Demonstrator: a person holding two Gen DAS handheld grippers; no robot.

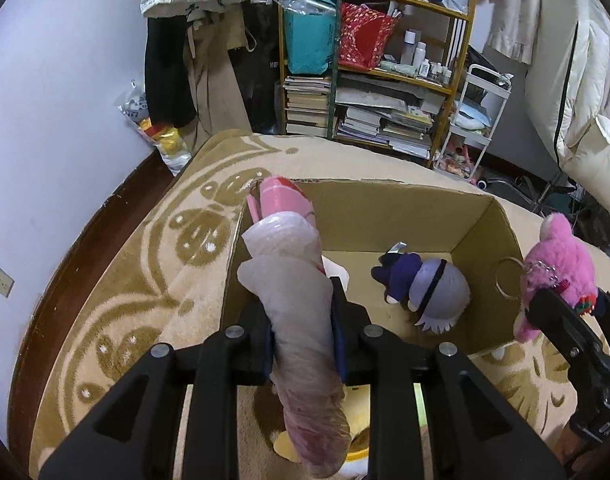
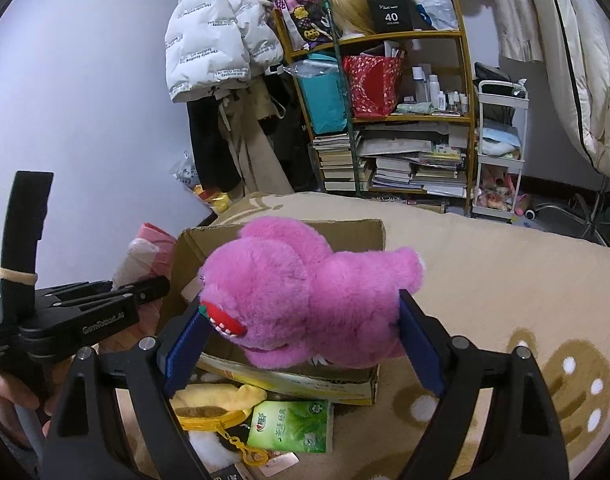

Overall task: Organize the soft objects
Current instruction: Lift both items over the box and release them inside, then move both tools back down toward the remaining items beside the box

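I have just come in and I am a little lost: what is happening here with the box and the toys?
A person is sorting soft things into a cardboard box on a patterned blanket. The left hand-held gripper is shut on a plastic-wrapped pink item, held over the box's left side. The right hand-held gripper holds a pink plush above the box. One purple doll already lies inside. A yellow plush and a green tissue pack lie in front of the box.
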